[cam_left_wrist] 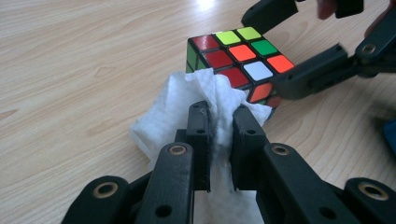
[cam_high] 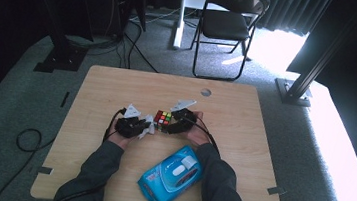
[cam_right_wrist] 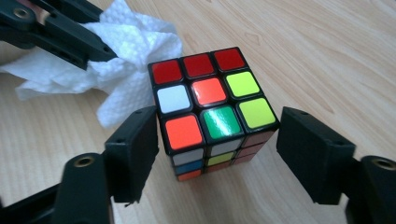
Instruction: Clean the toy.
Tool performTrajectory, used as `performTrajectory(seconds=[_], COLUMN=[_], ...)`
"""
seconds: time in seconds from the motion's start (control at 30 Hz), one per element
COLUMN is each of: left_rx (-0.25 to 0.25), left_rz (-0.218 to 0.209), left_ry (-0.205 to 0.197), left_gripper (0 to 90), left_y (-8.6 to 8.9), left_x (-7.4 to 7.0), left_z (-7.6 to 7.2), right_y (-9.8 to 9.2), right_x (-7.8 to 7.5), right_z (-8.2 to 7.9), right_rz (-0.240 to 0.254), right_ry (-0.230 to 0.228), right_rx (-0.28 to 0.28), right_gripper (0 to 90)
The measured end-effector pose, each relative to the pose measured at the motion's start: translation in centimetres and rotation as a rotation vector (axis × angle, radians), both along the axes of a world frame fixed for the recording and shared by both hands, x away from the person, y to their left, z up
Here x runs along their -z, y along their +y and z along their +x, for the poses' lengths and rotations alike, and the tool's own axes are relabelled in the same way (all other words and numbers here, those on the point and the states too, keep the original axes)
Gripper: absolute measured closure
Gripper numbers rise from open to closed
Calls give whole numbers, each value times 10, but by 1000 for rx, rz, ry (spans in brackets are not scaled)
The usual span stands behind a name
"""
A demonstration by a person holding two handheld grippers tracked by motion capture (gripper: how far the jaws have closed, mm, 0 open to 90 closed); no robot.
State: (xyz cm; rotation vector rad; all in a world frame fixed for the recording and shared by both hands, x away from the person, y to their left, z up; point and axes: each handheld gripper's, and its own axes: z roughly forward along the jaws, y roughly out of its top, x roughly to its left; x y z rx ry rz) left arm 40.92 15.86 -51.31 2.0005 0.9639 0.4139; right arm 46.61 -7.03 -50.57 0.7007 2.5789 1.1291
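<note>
Right gripper view shows my right hand-held gripper (cam_right_wrist: 212, 154) open around the cube (cam_right_wrist: 210, 109) on the desk (cam_right_wrist: 327, 56), one jaw clear. My left hand-held gripper (cam_left_wrist: 219, 123) pinches a tissue (cam_left_wrist: 187, 107) against the cube's side.

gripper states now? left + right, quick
Left tongs: shut on the crumpled white paper wipe, which touches the multicoloured puzzle cube.
Right tongs: open, jaws either side of the cube, right jaw clearly off it.
</note>
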Motion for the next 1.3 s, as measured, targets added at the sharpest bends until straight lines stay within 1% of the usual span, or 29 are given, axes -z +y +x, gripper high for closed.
performTrajectory(seconds=[0.07,0.2,0.27,0.4,0.47,0.57,0.63,0.7,0.77,0.93,1.0,1.1,1.17,1.23,1.27,1.3], left_rx=[1,0,-2,-8,-10,-9,-9,-8,-6,1,1,3,3,3,4,4], left_rz=[0,-2,-2,-2,-4,-3,-4,-6,-9,-7,-9,-9,-10,-9,-9,-9], left_ry=[-2,-3,-5,-5,-4,-4,-5,-5,-3,0,1,3,4,4,5,5], left_gripper=[802,802,802,794,794,794,794,794,794,795,795,795,795,795,795,795], left_y=[0,0,1,2,1,1,0,-1,-2,-3,-3,-3,-3,-3,-3,-4], left_x=[-1,-1,-1,-1,-1,-2,-2,-3,-3,-3,-3,-3,-2,-2,-2,-2], left_z=[0,0,0,1,1,2,2,3,3,4,4,4,4,4,4,4], right_y=[4,8,9,5,5,6,8,9,11,13,14,16,18,19,19,18], right_x=[1,5,6,5,5,5,5,7,9,9,9,10,11,11,11,10], right_z=[1,2,1,-1,-1,-1,0,0,-1,-1,-1,-2,-3,-3,-3,-3], right_rz=[-15,-36,-33,-9,-5,-6,-14,-19,-37,-39,-42,-39,-50,-57,-66,-57], right_ry=[-13,-12,-9,10,13,17,6,14,7,1,-4,1,-7,0,-12,-7], right_rx=[-8,-17,-16,-20,-19,-20,-24,-26,-27,-12,-9,-9,-2,0,9,12], right_gripper=[267,268,287,335,336,330,317,313,320,328,310,268,255,283,320,325])
